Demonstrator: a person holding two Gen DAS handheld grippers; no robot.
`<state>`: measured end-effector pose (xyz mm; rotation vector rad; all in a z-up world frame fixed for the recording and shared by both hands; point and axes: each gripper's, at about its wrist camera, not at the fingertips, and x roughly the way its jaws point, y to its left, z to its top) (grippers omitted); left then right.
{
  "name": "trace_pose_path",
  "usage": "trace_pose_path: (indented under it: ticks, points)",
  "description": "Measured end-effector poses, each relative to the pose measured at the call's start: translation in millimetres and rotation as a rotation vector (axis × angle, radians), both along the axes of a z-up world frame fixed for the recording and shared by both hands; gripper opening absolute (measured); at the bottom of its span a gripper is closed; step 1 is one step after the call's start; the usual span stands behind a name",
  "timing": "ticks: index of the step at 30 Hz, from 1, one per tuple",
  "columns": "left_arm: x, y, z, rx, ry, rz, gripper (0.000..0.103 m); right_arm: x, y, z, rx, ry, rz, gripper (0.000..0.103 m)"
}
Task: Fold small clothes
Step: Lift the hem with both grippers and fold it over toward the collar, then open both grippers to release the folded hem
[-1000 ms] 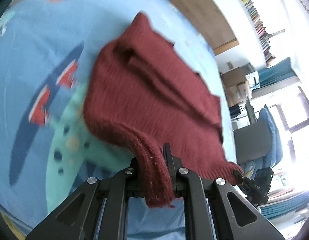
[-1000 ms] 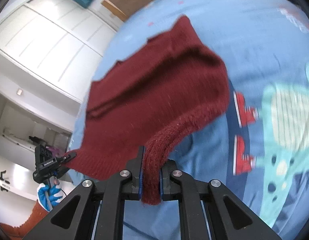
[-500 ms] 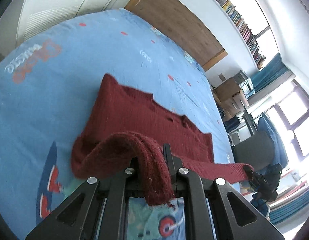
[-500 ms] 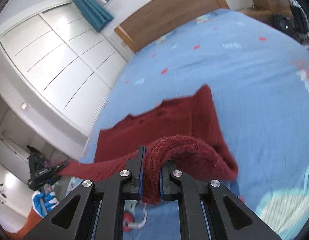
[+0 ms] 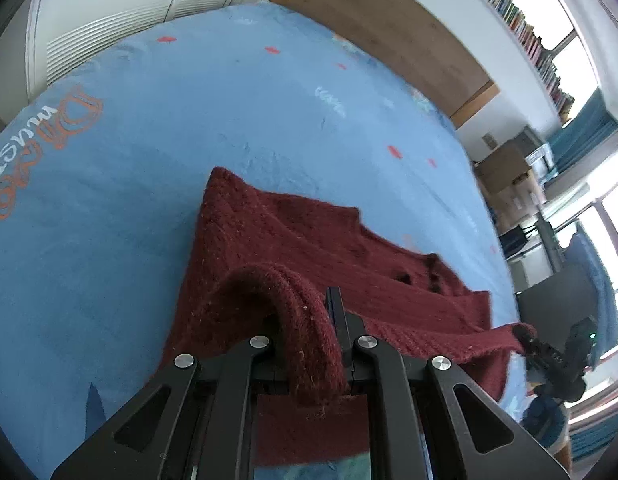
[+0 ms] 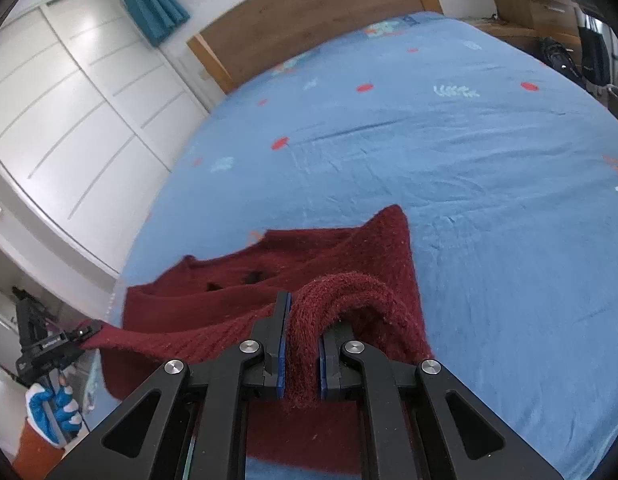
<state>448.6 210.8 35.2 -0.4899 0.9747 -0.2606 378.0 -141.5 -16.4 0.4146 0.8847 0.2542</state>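
A small dark red knitted sweater (image 5: 293,240) lies on the blue printed bed cover (image 5: 149,152), its far part flat and its near hem lifted. My left gripper (image 5: 313,344) is shut on one hem corner, which bunches between the fingers. My right gripper (image 6: 303,344) is shut on the other hem corner of the sweater (image 6: 309,252). The hem stretches taut between the two grippers. The right gripper also shows at the right of the left wrist view (image 5: 549,354), and the left gripper at the left of the right wrist view (image 6: 57,340).
The bed cover (image 6: 469,160) spreads wide beyond the sweater, up to a wooden headboard (image 6: 309,12). White wardrobe doors (image 6: 69,100) stand on one side. Cardboard boxes (image 5: 509,168), a bookshelf and a window stand on the other.
Both grippers carried the hem forward and down over the sweater. The garment went from hanging lifted to lying flat on the bed at its far end, the views tilting up toward the headboard.
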Motion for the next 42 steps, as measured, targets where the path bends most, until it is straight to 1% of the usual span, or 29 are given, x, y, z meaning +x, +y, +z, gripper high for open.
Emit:
trace_pose_path:
  ticks: [4,7,10,13,16,18,21,23,26,29,32,34,35,37,40,41,42]
  points:
    - [15,-4,-19,0.041,0.037,0.003,0.010,17,2,-17,-0.025,0.045,-0.010,0.011]
    - [25,-7,-30,0.055,0.057,0.014,0.012,27,0,-29,-0.017,0.078,-0.030,0.011]
    - [30,-7,-37,0.056,0.070,0.015,0.012,35,-1,-38,-0.009,0.104,-0.040,0.013]
    - [34,-6,-41,0.054,0.083,0.010,0.017,41,1,-45,-0.027,0.118,-0.036,0.015]
    - [35,-3,-39,0.036,0.081,0.008,0.024,44,2,-47,-0.029,0.123,-0.041,0.016]
    - [37,-1,-36,0.016,0.077,0.002,0.034,47,1,-49,-0.020,0.131,-0.044,0.017]
    - [40,0,-29,-0.005,0.072,0.000,0.045,52,-2,-49,0.002,0.147,-0.050,0.019]
    - [43,2,-25,-0.023,0.072,0.010,0.049,55,-3,-48,0.015,0.159,-0.047,0.022]
    - [47,5,-19,-0.049,0.074,0.039,0.054,58,-3,-45,0.020,0.166,-0.045,0.029]
    - [50,8,-13,-0.036,0.079,0.061,0.059,61,-2,-42,0.032,0.184,-0.057,0.035]
    - [48,13,-6,-0.025,0.071,0.080,0.059,62,-5,-37,0.066,0.186,-0.082,0.042]
    - [44,15,2,0.006,0.053,0.085,0.059,61,-6,-28,0.052,0.165,-0.094,0.051]
    - [42,14,5,0.030,0.042,0.085,0.059,60,-7,-22,0.034,0.149,-0.099,0.053]
    - [35,11,14,0.102,0.005,0.090,0.059,58,-8,-12,-0.016,0.127,-0.110,0.058]
    - [23,-3,22,0.179,-0.061,0.078,0.059,50,-5,2,-0.094,0.079,-0.098,0.058]
    - [20,-9,22,0.199,-0.080,0.070,0.059,44,-1,7,-0.118,0.061,-0.080,0.058]
    - [14,-17,22,0.237,-0.101,0.060,0.059,40,3,9,-0.140,0.049,-0.063,0.058]
